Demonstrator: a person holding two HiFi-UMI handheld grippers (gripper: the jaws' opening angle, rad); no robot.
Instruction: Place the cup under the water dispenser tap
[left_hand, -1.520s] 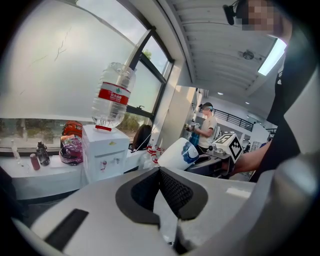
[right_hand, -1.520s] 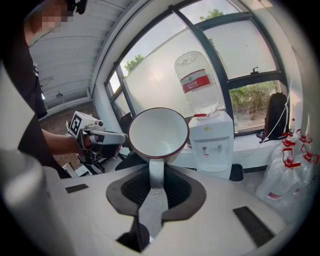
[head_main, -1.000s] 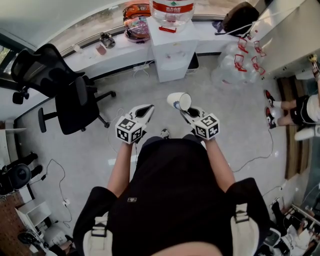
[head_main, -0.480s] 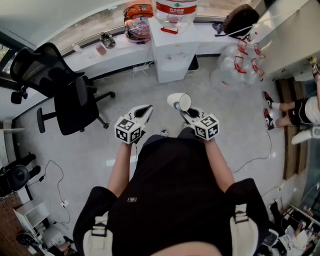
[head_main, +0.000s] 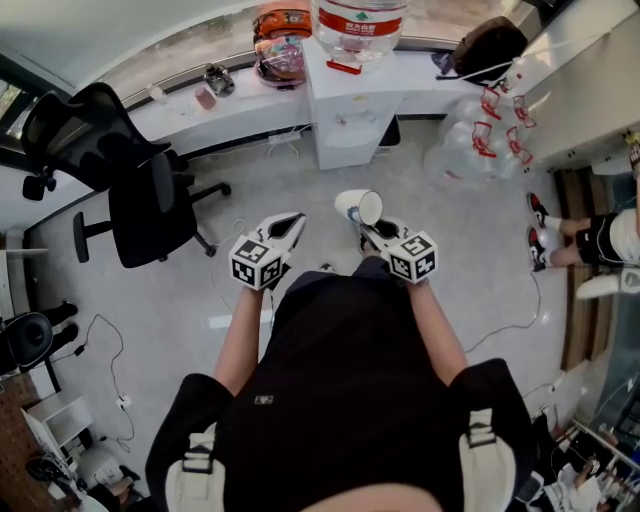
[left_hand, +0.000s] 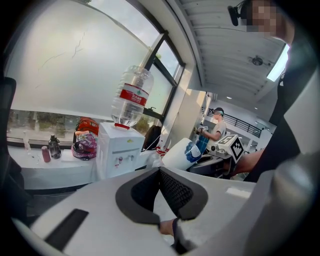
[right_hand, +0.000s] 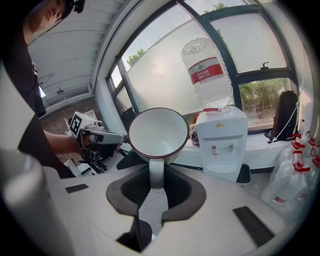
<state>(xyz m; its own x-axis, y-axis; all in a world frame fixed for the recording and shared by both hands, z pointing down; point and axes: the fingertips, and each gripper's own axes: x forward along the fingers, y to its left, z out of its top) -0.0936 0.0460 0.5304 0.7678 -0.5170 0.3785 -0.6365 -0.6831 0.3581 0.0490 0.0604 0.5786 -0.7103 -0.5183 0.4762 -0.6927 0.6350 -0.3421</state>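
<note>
Little has shifted since a second ago: both grippers hold their place, and the water dispenser (head_main: 350, 110) sits only a touch further right in the head view. The right gripper (right_hand: 156, 187) pinches the flat handle of the cup (right_hand: 159, 134), a smooth white glazed bowl with a dark rim, its mouth tipped back toward the person. The boxy white dispenser stands far ahead, well apart, with its small taps (right_hand: 222, 147) facing the cup. The left gripper (left_hand: 161, 174) is pressed together and empty.
</note>
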